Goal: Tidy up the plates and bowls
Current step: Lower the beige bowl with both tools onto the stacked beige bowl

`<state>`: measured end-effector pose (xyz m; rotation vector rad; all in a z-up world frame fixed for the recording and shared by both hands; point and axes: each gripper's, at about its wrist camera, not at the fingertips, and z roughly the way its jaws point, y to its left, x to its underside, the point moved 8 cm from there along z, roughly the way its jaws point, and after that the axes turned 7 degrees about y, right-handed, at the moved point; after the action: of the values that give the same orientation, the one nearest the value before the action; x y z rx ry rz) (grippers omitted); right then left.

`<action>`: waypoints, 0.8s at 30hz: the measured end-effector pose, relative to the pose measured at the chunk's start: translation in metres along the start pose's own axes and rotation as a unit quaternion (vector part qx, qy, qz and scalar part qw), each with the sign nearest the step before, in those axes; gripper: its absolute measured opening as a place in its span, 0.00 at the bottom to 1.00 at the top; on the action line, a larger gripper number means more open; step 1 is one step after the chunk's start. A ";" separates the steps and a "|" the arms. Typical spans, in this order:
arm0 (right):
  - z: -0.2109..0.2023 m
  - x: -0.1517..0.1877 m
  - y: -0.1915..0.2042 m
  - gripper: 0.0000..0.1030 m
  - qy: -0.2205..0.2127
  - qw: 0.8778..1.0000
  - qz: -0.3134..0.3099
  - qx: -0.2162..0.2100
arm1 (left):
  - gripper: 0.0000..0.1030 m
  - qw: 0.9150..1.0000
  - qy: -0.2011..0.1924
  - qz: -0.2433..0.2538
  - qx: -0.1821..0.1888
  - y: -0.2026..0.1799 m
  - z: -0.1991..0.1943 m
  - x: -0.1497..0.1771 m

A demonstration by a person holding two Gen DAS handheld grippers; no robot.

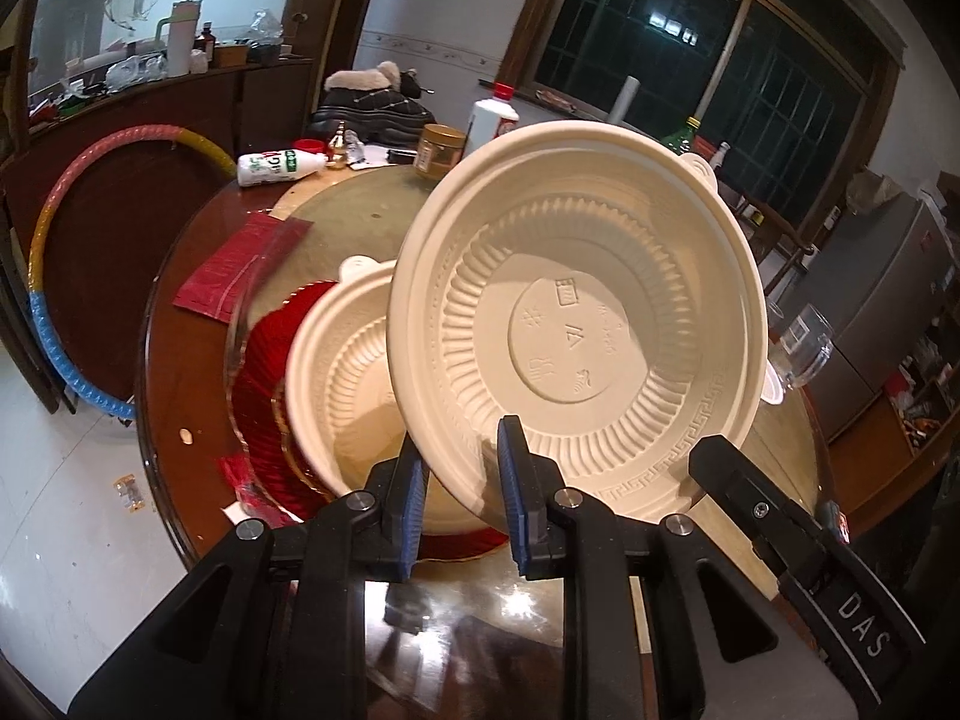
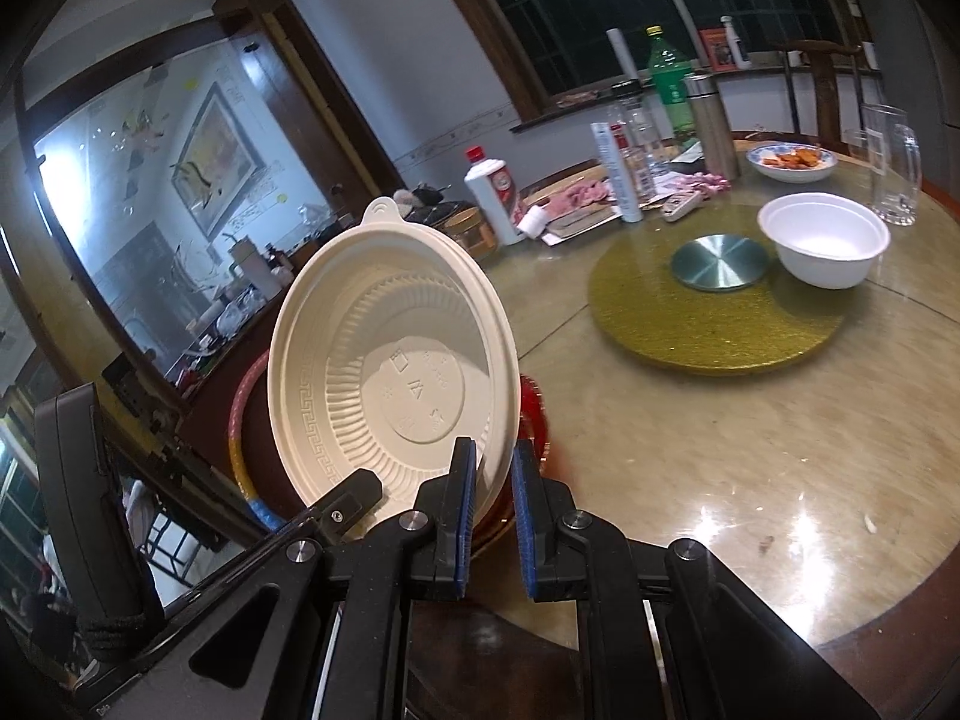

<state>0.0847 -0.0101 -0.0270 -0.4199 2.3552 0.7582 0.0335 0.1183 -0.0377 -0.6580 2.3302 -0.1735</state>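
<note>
two grippers meet on one cream bowl (image 1: 576,324): my left gripper (image 1: 462,486) has its blue pads either side of the near rim, though there is a gap at one pad, so i cannot tell whether it truly pinches or only brackets the edge. my right gripper (image 2: 493,510) is pressed onto the same rim, and that bowl (image 2: 396,372) stands tilted almost on edge, its ribbed inside facing both cameras. i judge it is held up this way to clear the second cream bowl (image 1: 348,384), which sits on the red plate (image 1: 264,420) below and behind it, probably so the two can be nested.

the red plate lies near the tabletop (image 2: 720,480) edge on my left, so there is little margin there and the floor drops away just beyond. to the right the tabletop is open and glossy as far as the gold turntable (image 2: 720,324), where a white bowl (image 2: 825,240) rests beside a metal disc (image 2: 720,261). a glass (image 2: 894,168) stands close behind it, and bottles crowd the far side.
</note>
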 end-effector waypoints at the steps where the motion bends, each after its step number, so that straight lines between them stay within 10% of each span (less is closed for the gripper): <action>1: 0.002 0.000 0.002 0.11 0.003 1.000 -0.001 -0.002 | 0.20 1.000 0.001 -0.002 -0.001 0.003 0.000 -0.001; 24: 0.053 -0.008 0.011 0.11 0.066 0.997 0.000 -0.034 | 0.22 0.999 0.031 -0.024 -0.026 0.032 0.017 -0.005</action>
<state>0.1106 0.0315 -0.0509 -0.5137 2.4575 0.8358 0.0343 0.1488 -0.0568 -0.7452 2.3858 -0.1572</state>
